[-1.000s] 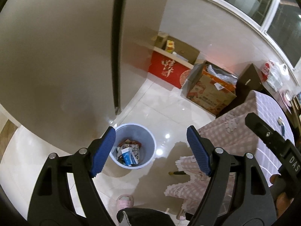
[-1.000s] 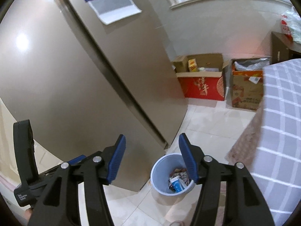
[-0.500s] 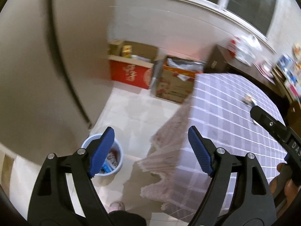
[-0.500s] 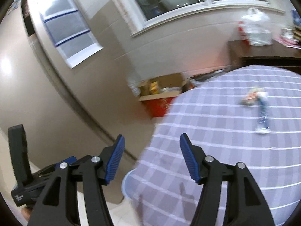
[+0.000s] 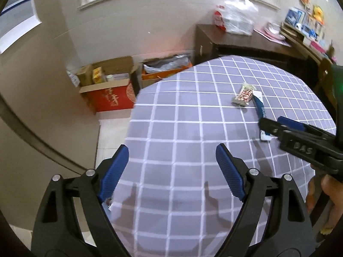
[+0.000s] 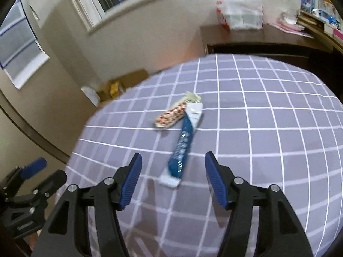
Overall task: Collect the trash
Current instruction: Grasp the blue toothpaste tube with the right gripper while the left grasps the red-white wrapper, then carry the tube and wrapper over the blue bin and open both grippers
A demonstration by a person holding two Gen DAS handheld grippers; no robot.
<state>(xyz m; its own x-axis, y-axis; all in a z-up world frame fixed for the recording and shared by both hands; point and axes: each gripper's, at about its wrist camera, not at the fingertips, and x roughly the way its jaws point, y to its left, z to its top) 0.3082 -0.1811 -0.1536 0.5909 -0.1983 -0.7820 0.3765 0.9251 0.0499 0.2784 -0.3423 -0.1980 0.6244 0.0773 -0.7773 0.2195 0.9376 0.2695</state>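
Two pieces of trash lie on a table with a purple checked cloth (image 6: 268,128): a long blue and white wrapper (image 6: 182,147) and a red and white patterned wrapper (image 6: 174,114) touching its far end. My right gripper (image 6: 173,177) is open and empty, just above the near end of the blue wrapper. My left gripper (image 5: 171,169) is open and empty over the table's left part. In the left wrist view the red and white wrapper (image 5: 244,94) and blue wrapper (image 5: 259,106) lie far right, with the right gripper (image 5: 276,124) over them.
Open cardboard boxes, one red (image 5: 111,98), stand on the floor by the wall left of the table. A dark sideboard (image 5: 246,45) behind the table carries a white plastic bag (image 5: 235,19) and clutter. A large beige fridge door (image 5: 32,117) is at left.
Both grippers have swung up and right from the floor bin to over the table. The bin has left view. The right gripper has closed in on the wrappers.
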